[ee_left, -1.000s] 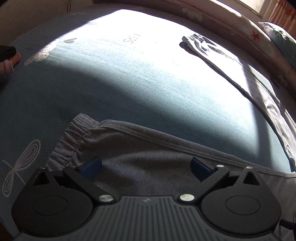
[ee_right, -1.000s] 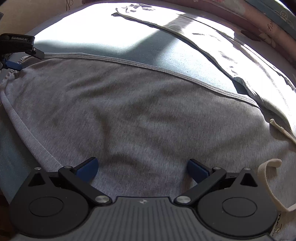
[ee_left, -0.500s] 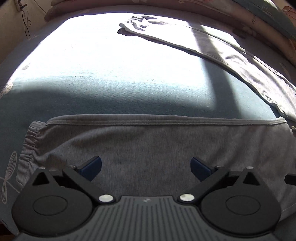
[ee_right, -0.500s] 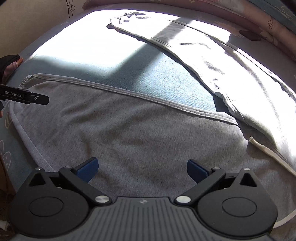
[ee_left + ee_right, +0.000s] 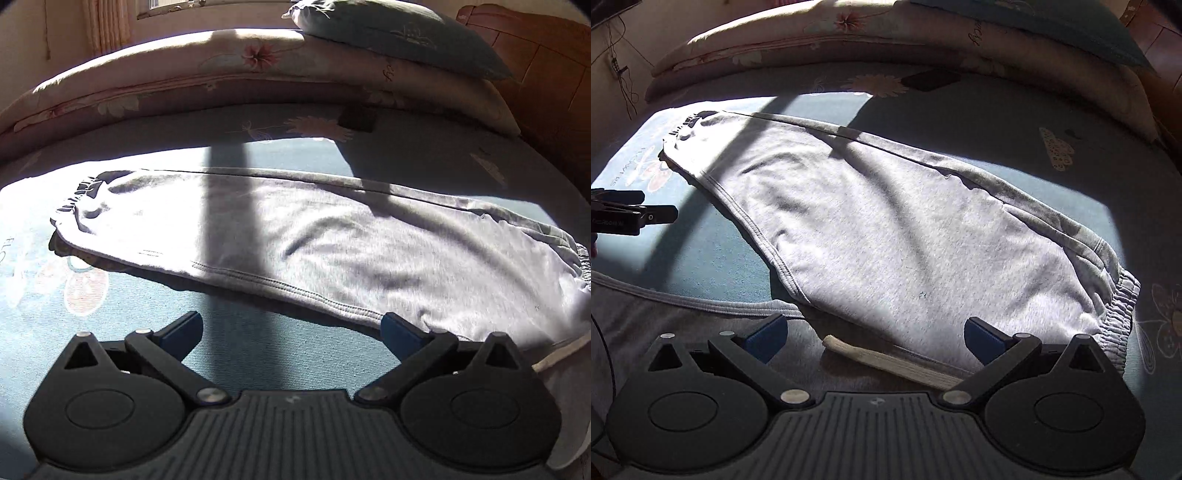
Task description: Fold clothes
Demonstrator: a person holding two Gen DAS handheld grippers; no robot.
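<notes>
Grey sweatpants (image 5: 332,243) lie flat on the blue bedsheet (image 5: 240,332), one leg stretched out with its cuff at the far left and the waistband at the right. In the right wrist view the same leg (image 5: 886,229) lies across the middle, with a cream drawstring (image 5: 886,363) near my fingers and the other grey leg (image 5: 683,325) at lower left. My left gripper (image 5: 291,332) is open and empty over bare sheet just in front of the leg's hem; it also shows at the left edge of the right wrist view (image 5: 631,218). My right gripper (image 5: 875,338) is open and empty above the crotch area.
A folded floral quilt (image 5: 221,77) and a teal pillow (image 5: 399,37) lie along the far side of the bed. A wooden headboard (image 5: 546,62) stands at the right. A dark flat object (image 5: 931,79) lies on the sheet near the quilt.
Both views have swung up and away from the near trouser leg toward the far leg and the quilt. Both grippers stay open.
</notes>
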